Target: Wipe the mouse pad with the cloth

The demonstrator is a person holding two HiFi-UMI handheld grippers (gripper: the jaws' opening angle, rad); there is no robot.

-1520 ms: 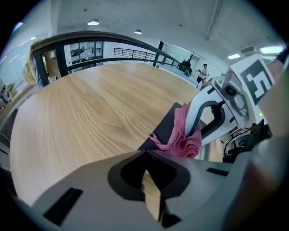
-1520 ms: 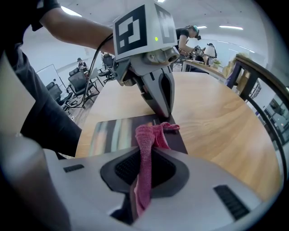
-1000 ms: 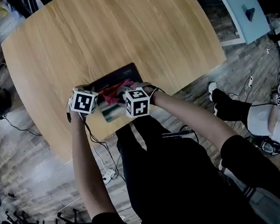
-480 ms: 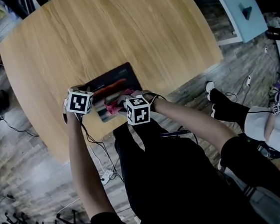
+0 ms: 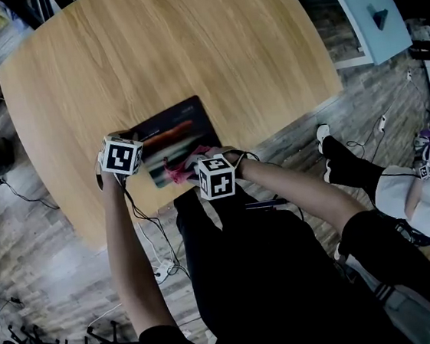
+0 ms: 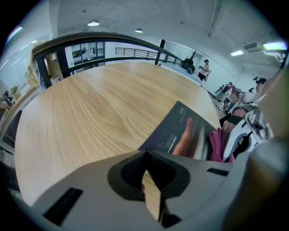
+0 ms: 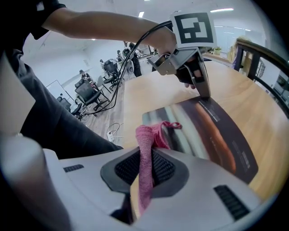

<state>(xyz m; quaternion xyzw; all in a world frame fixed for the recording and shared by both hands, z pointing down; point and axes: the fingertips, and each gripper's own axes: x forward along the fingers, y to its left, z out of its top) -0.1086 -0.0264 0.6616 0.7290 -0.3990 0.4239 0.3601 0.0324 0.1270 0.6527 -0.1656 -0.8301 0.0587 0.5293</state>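
A dark mouse pad (image 5: 179,129) (image 6: 180,131) (image 7: 216,135) with an orange streak lies near the front edge of the round wooden table (image 5: 184,40). My left gripper (image 5: 140,156) (image 6: 146,158) (image 7: 203,92) is shut, its tips resting on the pad's left corner. Over the pad's near edge, my right gripper (image 5: 189,170) (image 7: 144,158) is shut on a pink cloth (image 5: 175,172) (image 7: 146,140). The cloth's free end drapes onto the pad. In the left gripper view, the cloth (image 6: 219,144) shows at the far right beside the right gripper (image 6: 244,140).
The table's front edge (image 5: 165,204) runs just below the pad, with my legs under it. A pale blue desk (image 5: 365,4) stands at the upper right. A seated person (image 5: 418,190) is at the right. Cables (image 5: 164,266) lie on the floor.
My right gripper has drawn the pink cloth back across the pad toward its near edge. The left gripper has stayed on the pad's corner.
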